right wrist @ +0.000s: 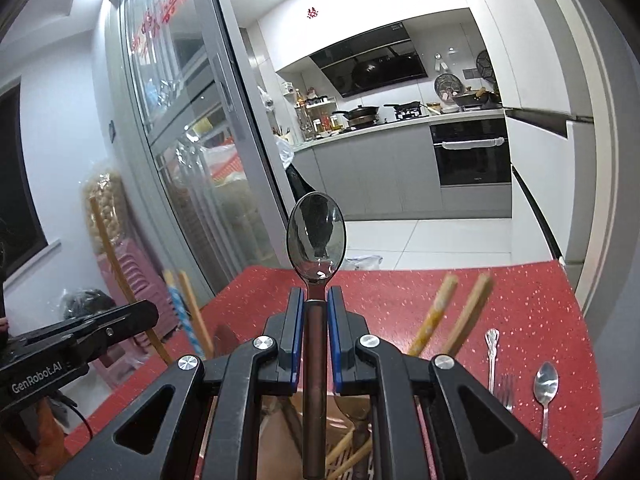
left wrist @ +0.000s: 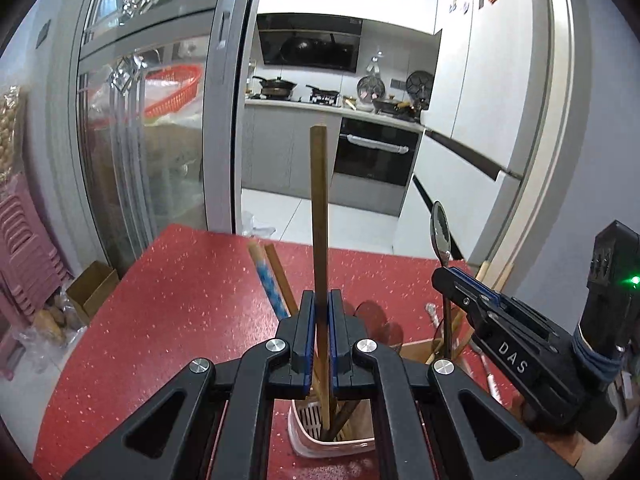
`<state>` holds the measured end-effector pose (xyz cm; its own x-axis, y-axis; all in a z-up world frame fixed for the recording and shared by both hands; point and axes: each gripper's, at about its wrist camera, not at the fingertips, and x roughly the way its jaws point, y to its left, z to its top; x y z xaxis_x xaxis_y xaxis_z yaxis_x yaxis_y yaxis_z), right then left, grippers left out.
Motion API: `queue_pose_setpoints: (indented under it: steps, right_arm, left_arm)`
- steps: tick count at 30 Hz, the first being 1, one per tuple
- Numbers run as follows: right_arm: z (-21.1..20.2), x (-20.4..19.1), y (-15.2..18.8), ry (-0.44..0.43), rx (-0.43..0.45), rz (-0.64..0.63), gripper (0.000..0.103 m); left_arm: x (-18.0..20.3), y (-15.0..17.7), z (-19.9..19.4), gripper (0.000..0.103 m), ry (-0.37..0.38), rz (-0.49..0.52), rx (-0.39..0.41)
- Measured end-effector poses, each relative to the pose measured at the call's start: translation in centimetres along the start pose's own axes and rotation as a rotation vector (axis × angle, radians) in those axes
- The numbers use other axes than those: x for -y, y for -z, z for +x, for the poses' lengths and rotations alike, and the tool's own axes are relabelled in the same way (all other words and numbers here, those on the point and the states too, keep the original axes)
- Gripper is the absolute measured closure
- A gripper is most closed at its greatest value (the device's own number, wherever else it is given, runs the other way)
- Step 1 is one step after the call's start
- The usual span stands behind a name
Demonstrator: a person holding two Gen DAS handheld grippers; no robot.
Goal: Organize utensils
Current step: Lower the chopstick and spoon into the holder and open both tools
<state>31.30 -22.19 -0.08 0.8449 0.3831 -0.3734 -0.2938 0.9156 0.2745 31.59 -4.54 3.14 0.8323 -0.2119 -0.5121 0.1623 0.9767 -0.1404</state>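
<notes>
Two light, stiff utensils: my left gripper (left wrist: 321, 312) clamps a wooden chopstick (left wrist: 319, 200) mid-shaft; my right gripper (right wrist: 316, 312) pinches the slippery metal spoon (right wrist: 316, 236) just below its bowl.

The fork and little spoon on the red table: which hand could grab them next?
Probably right. The fork and small spoon lie beside the right hand-held gripper, but it must first drop its big spoon.

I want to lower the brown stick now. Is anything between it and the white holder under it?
Nothing separate blocks it. The brown stick, held in the left claw, already reaches down into the white holder, beside other sticks there.
</notes>
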Motion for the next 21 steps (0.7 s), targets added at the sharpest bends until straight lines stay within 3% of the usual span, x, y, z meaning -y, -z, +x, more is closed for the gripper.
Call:
queue_pose_setpoints:
  steps: [9, 17, 19, 21]
  right_arm:
    - [-0.7, -0.1, 2.4, 0.026, -0.008, -0.057, 0.090]
    - [-1.4, 0.1, 2.7, 0.038, -0.074, -0.058, 0.089]
    - [-1.5, 0.2, 2.7, 0.039, -0.087, -0.052, 0.083]
    - [-1.8, 0.3, 2.6, 0.029, -0.102, -0.034, 0.068]
  left_arm:
    - [0.9, 2.3, 1.7, 0.072, -0.055, 0.038, -0.030]
    - [1.2, 3.2, 1.7, 0.072, -0.088, 0.057, -0.036]
    - [1.1, 3.4, 1.4, 0.072, -0.088, 0.046, -0.032]
    - [1.0, 3.5, 1.3, 0.072, -0.090, 0.035, -0.035]
